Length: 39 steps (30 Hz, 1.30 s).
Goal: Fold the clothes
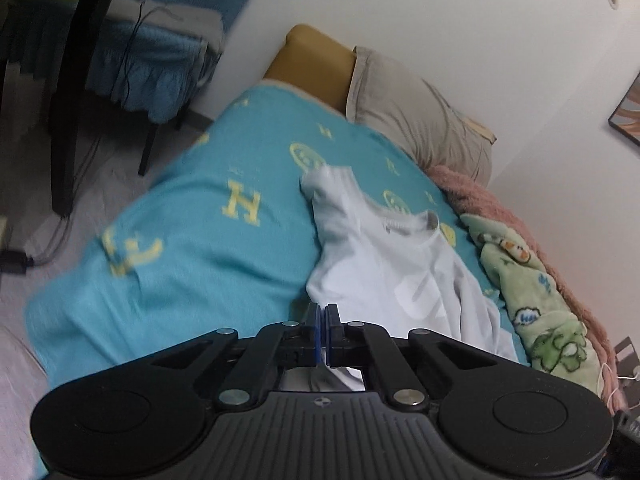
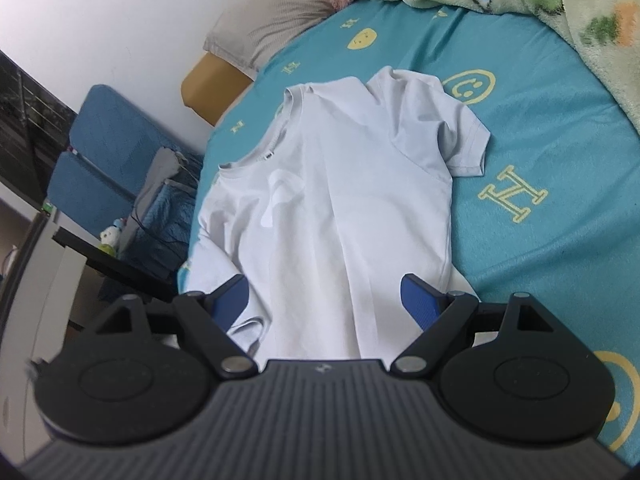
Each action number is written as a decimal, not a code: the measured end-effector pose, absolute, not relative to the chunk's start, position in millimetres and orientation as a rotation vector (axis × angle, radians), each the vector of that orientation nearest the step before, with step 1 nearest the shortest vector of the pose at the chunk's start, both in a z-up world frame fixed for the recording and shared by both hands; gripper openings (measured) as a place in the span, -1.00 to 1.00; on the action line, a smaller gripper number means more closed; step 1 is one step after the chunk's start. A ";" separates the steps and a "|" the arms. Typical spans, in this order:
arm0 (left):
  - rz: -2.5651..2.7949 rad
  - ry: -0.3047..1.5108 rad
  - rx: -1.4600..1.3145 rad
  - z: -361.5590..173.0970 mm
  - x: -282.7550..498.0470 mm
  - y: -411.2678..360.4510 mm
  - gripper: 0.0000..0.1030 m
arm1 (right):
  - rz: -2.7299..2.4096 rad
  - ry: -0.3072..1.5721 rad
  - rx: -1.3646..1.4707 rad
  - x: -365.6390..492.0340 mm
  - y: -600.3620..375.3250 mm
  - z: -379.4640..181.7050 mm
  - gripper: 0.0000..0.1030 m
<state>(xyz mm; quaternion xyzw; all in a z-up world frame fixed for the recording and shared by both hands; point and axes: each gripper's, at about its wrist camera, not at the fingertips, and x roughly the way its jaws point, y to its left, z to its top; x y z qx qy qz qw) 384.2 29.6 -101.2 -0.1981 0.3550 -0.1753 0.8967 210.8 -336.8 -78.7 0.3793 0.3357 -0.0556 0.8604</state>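
White tee [image 2: 340, 208] lies spread on the teal sheet [image 2: 540, 240] of a bed, front up w/ a pale print on the chest, collar toward the pillow [image 2: 272, 20], one sleeve out flat to the side in right wrist view, hem end nearest the cams. Left gripper [image 1: 323, 312]: blue pads pressed together, no gap visible; tee's lower edge runs right under and behind the tips, white cloth shows beneath the linkage, but can't tell if any fabric is actually pinched between the pads. Right gripper [image 2: 325, 300]: fingers [image 2: 418, 300] spread wide, nothing held, hovering over the hem w/ the tee's body between the two pads. Tee has a bunched fold along the side seen in left wrist view. Green cartoon blanket [image 1: 536, 300] and pink fuzzy one [image 1: 480, 196] heaped along the wall side of the bed, just beside the tee. Blue chair [image 2: 104, 152] stands off the bed's far side. Left view is a bit motion-blurred.
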 end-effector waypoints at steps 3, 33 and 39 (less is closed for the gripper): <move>-0.293 0.693 -0.289 -65.9 416.4 40.9 -0.97 | -0.141 0.706 0.663 216.4 -322.5 -75.5 0.65; -0.186 1.150 -0.122 -112.6 179.4 50.3 0.32 | -0.098 0.541 0.355 189.5 -284.7 -32.4 0.64; -0.165 1.205 -0.006 -122.0 135.9 30.4 0.31 | -0.129 0.498 0.339 147.4 -294.0 -4.6 0.64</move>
